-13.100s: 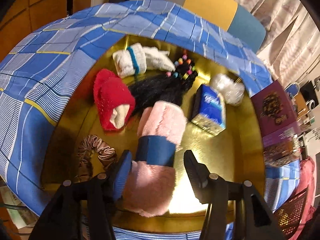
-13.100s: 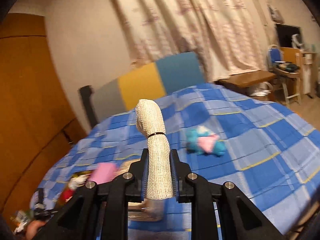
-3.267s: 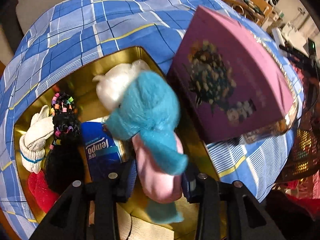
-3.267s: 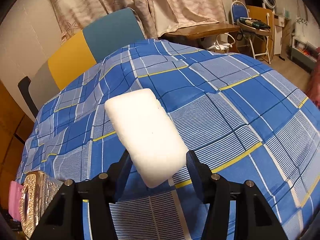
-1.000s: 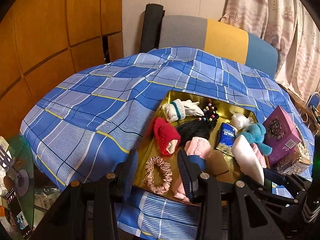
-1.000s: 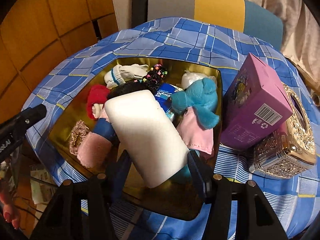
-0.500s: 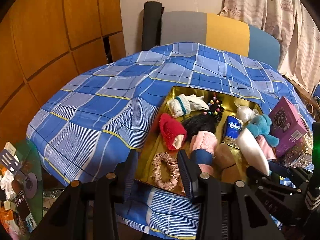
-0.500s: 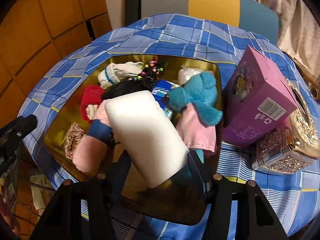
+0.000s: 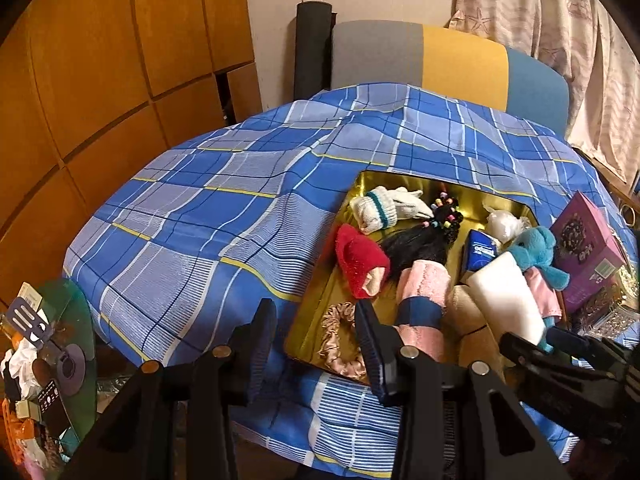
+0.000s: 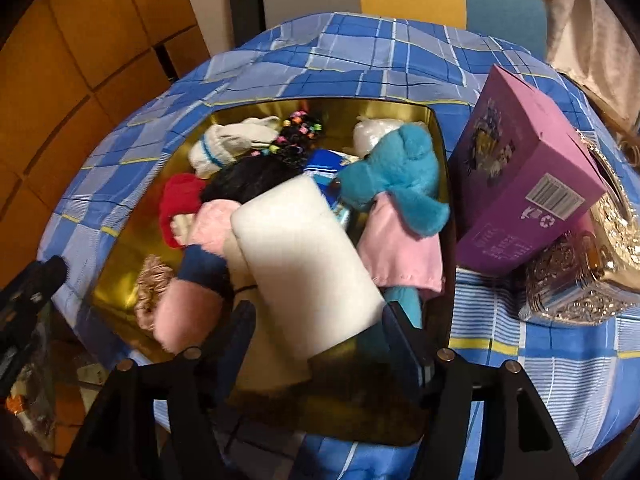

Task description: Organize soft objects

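While the left wrist view takes in the orange wood-panelled wall (image 9: pixel 100 80) at nine o'clock, a cluttered green stand (image 9: pixel 60 360) at seven and the whole sweep of blue checked cloth over the tabletop (image 9: pixel 200 240), the right wrist view looks more steeply into the gold tray (image 10: pixel 128 280) and alone shows the barcode face of the purple carton (image 10: pixel 524 196) and the glittery ornate box (image 10: pixel 580 280) at three o'clock.

The left gripper (image 9: pixel 316 344) hangs at a narrow gap with nothing between its pads, above the tray's near left corner by the satin scrunchie (image 9: pixel 340 344). The right gripper (image 10: pixel 316 340) has its jaws opening; the white sponge block (image 10: pixel 304 264) lies between them, and a gap shows at its left side, so the pads no longer squeeze it. In the left view the same block (image 9: pixel 508 296) shows at four o'clock, tilted over the tray's right part.

Left to right in the tray: a red fuzzy sock (image 10: pixel 180 200), a ribbed white sock with a teal band (image 10: pixel 228 144), a pink plush roll with a navy cuff (image 10: pixel 196 272), a black wig with coloured beads (image 10: pixel 260 172), a blue tissue pack (image 10: pixel 324 168), a crinkled clear bag (image 10: pixel 372 136), and a teal plush toy in a pink dress (image 10: pixel 396 176).
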Demonstrator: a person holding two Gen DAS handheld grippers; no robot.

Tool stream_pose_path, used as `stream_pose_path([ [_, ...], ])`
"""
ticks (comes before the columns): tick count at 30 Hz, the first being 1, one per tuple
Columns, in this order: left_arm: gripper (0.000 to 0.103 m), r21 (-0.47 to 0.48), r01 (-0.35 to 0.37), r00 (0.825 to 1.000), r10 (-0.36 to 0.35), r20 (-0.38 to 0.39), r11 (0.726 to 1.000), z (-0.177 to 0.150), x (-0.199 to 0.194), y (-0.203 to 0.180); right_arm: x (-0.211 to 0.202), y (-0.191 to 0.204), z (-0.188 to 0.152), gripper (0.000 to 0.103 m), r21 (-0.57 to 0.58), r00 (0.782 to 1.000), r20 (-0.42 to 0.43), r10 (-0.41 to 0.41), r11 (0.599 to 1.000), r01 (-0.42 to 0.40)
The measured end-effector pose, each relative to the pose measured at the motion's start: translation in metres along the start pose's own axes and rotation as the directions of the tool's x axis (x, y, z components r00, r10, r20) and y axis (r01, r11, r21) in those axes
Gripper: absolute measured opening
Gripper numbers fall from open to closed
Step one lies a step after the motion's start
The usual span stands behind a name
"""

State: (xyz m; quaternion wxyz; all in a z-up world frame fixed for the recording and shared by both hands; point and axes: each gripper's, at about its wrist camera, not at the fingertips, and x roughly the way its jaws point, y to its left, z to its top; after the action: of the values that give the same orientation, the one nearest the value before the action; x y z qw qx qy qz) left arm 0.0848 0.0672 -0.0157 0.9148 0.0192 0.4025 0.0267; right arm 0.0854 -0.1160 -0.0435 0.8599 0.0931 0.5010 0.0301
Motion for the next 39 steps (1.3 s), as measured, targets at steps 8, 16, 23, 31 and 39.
stream_pose_path([
  [8,0.041,-0.023,-0.008,1.0,0.008,-0.023,1.0,-0.001,0.005,0.006,-0.013,0.005,-0.003,0.056,-0.051,0.993,0.044,0.108,0.993,-0.106],
  [16,0.041,0.021,-0.024,1.0,0.024,-0.015,0.999,-0.002,0.003,0.0,0.038,0.0,0.01,0.056,0.106,0.96,-0.081,0.266,0.961,-0.257],
  [23,0.041,0.022,-0.013,0.999,0.013,-0.038,1.0,-0.004,0.007,0.0,-0.001,0.006,0.005,0.057,-0.003,0.98,0.047,0.193,0.981,-0.193],
  [31,0.041,0.036,-0.026,0.997,0.029,-0.067,0.999,-0.008,0.003,-0.006,-0.03,0.005,-0.003,0.063,-0.058,0.99,0.124,0.06,0.997,-0.053],
  [39,0.041,0.048,-0.016,0.999,0.018,-0.039,0.999,-0.009,-0.016,-0.009,-0.051,0.007,-0.012,0.08,-0.052,0.986,0.164,-0.006,0.999,0.015],
])
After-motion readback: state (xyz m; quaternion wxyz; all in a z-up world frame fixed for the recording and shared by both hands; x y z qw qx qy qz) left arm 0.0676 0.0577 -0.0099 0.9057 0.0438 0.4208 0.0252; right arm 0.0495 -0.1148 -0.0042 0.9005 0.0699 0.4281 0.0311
